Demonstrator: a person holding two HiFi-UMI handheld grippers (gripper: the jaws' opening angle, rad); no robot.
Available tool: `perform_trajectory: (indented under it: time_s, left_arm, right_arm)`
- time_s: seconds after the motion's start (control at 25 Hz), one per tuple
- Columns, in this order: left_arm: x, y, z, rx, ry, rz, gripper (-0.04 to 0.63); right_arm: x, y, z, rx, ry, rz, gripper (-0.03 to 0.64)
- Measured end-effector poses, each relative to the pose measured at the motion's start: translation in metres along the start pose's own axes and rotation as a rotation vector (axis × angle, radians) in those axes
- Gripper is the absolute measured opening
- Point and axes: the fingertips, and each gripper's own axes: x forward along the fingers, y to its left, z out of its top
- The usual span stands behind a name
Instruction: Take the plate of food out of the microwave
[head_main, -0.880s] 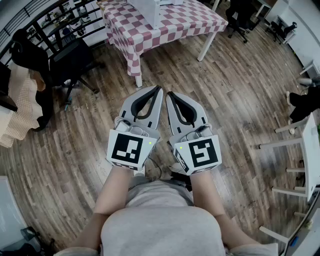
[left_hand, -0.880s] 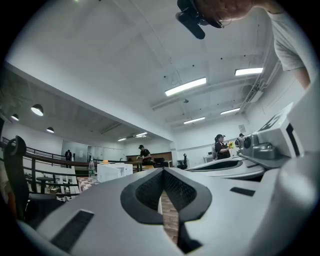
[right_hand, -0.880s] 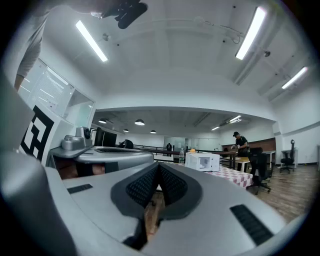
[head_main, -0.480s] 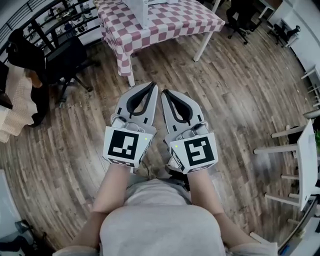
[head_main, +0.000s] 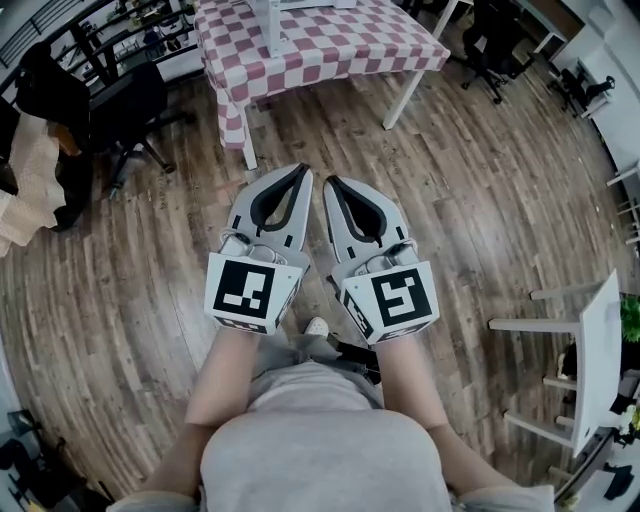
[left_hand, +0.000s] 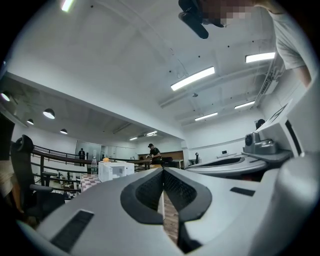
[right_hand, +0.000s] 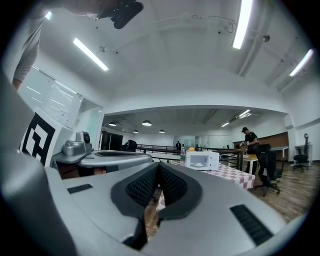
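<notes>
Since the earlier frame the head view had swung, so the checkered desk (head_main: 330, 45) slid toward the far edge of the picture and the white furniture (head_main: 590, 350) on the right sat nearer. A shoe (head_main: 315, 325) now showed below the claws, which stayed side by side.

The left claw (head_main: 303, 170) had its jaws together on nothing. The right claw (head_main: 330, 180) was likewise closed and empty.

The microwave (right_hand: 202, 160) stood on the desk, well apart from both claws and far ahead of them. A pale shape showed in its front, but it was too small to call the plate of food. An orange (right_hand: 191, 149) sat on top of it and a bottle (right_hand: 183, 152) stood just to its left.

Wooden floor (head_main: 480, 200) lay between the claws and the desk. A black chair (head_main: 125, 110) stood far left, and a person (right_hand: 250, 137) stood behind the desk.
</notes>
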Motion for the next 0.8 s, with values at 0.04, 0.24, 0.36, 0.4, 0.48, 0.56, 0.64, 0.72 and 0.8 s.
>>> perform_trajectory:
  time_s: [0.04,0.24,0.36,0.4,0.48,0.56,0.64,0.72,0.8]
  left_arm:
    - [0.003,-0.004,-0.001,0.002,0.002,0.006,0.002]
    - [0.02,-0.008,-0.003,0.021,0.005,0.034,0.002]
    - [0.034,-0.002,-0.004,0.018,-0.002,0.044,0.002]
    - [0.039,0.0,-0.006,0.016,-0.003,0.044,0.002]
    - [0.052,0.003,-0.011,0.015,0.001,0.039,0.002]
    - [0.067,0.005,-0.016,0.021,0.006,0.025,0.002]
    - [0.085,0.009,-0.019,0.024,0.006,0.009,0.002]
    - [0.103,0.019,-0.021,0.021,0.005,0.003,0.002]
    - [0.121,0.032,-0.022,0.016,0.007,0.003,0.002]
  right_arm:
    - [-0.002,-0.003,-0.002,0.001,0.002,0.009,0.025]
    - [0.001,-0.017,-0.01,0.01,-0.001,0.046,0.025]
    - [0.01,-0.027,-0.011,0.001,-0.006,0.051,0.025]
    - [0.013,-0.031,-0.012,-0.003,-0.007,0.05,0.025]
    - [0.021,-0.042,-0.016,-0.005,-0.007,0.044,0.025]
    - [0.031,-0.055,-0.021,-0.001,-0.003,0.034,0.025]
    - [0.044,-0.067,-0.024,-0.001,0.001,0.028,0.025]
    - [0.061,-0.077,-0.024,-0.009,0.001,0.026,0.025]
    - [0.079,-0.086,-0.023,-0.014,0.001,0.024,0.025]
